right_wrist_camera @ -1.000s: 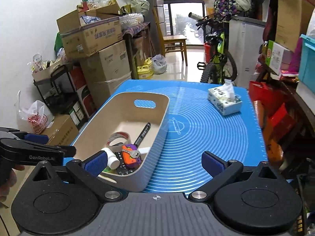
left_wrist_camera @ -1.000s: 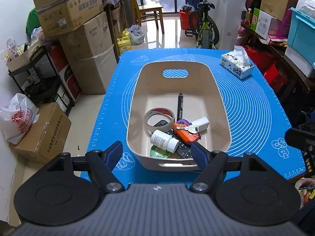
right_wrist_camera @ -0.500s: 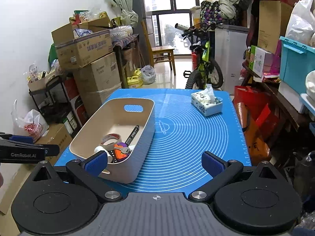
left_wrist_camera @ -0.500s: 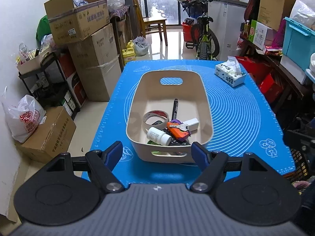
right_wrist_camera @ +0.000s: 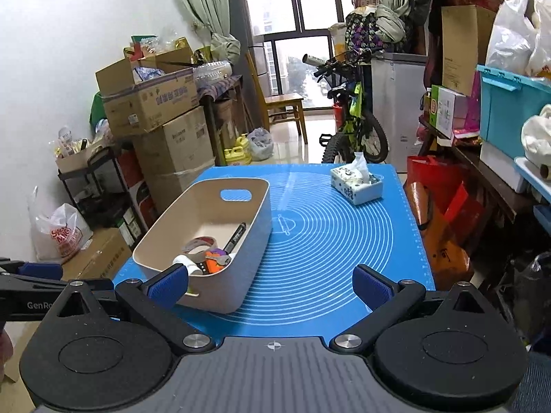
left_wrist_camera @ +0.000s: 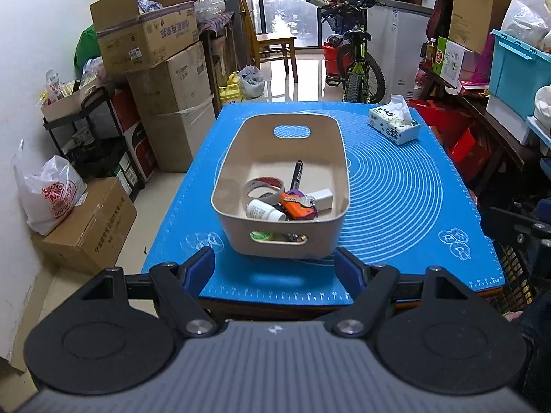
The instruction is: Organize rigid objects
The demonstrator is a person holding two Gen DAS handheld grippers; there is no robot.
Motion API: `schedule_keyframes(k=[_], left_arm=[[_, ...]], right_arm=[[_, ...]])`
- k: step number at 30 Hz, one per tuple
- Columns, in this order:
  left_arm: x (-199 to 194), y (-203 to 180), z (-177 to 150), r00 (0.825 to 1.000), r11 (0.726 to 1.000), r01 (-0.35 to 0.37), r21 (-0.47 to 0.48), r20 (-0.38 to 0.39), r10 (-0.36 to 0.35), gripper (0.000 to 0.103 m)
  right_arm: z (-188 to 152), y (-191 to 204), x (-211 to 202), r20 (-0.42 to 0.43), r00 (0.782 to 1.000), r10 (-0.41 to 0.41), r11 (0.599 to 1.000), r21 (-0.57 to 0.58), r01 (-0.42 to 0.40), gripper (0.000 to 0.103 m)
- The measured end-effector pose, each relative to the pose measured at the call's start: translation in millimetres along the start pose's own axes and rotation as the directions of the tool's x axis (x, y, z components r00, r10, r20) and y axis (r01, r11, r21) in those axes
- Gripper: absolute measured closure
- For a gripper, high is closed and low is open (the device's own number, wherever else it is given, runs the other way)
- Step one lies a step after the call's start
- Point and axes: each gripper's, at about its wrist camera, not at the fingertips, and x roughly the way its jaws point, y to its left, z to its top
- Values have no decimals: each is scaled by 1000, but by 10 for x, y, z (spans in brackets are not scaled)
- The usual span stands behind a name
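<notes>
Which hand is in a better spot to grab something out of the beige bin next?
Probably the left. The left gripper faces the beige bin head-on, open, with the bin centered between its fingers. The right gripper is open too, but faces mostly bare blue mat, with the bin off to its left.

Each matte black hand-held gripper, the left (left_wrist_camera: 275, 270) and the right (right_wrist_camera: 272, 282), has the same build: a ribbed grey central housing with a small crosshair mark at its front edge, flanked by two round black discs. Angular black link arms pivot on silver screws and carry ribbed blue finger pads (right_wrist_camera: 372, 285). White lettering "GenRo" shows on the left unit's black side in the right wrist view.
</notes>
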Motion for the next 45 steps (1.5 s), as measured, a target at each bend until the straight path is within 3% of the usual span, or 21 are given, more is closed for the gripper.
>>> schedule_keyframes(k=[24,45], left_arm=[[44,-173,-167,1000,1000,-9,6,4,9,26],[110,-252,-213,1000,999,17,32,-26,-16,26]], right_arm=[[-281,-6,-28,-80,997,-13,1000,-5,13,3],[-329,-59,20,-111,993,-40,999,-3,40,3]])
